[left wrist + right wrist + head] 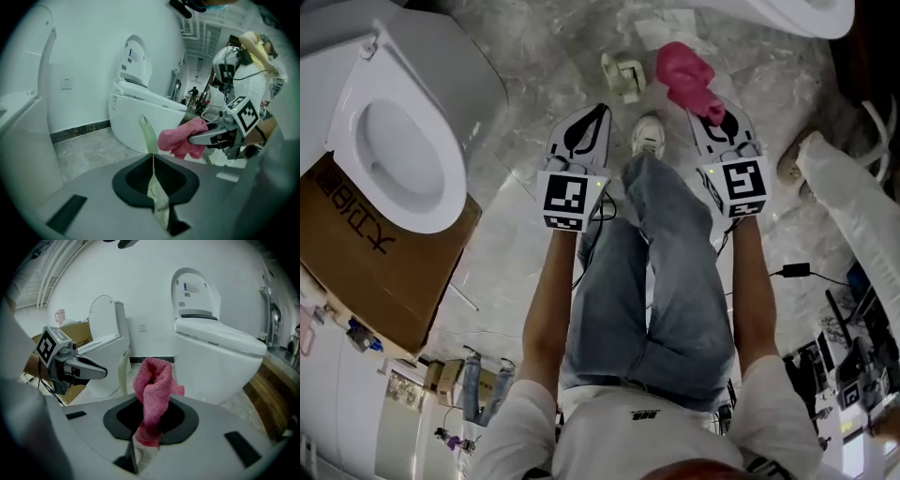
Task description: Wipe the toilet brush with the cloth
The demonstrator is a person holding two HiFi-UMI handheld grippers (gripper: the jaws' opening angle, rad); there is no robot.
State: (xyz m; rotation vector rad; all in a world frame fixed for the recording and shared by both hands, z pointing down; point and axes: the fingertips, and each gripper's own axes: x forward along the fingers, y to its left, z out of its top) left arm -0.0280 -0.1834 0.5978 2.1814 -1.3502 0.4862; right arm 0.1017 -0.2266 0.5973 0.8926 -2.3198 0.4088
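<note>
My left gripper (pixel 598 114) is shut on a pale green toilet brush (pixel 623 77); in the left gripper view its thin handle (pixel 148 133) rises from between the closed jaws. A pink cloth (pixel 686 77) is clamped in my right gripper (pixel 713 118) and stands bunched above the jaws in the right gripper view (pixel 152 387). The two grippers are held side by side over the floor, a little apart, with the cloth (pixel 180 139) just right of the brush and not touching it. From the right gripper view the left gripper (pixel 99 373) shows with the brush (pixel 123 369) at its tip.
A white toilet (pixel 398 159) stands at the left beside a cardboard box (pixel 384 272). Another toilet (pixel 215 352) stands ahead on the marble floor. The person's legs and a shoe (pixel 649 136) lie between the grippers. Cables (pixel 797 272) and a white wrapped bundle (pixel 853 206) are at the right.
</note>
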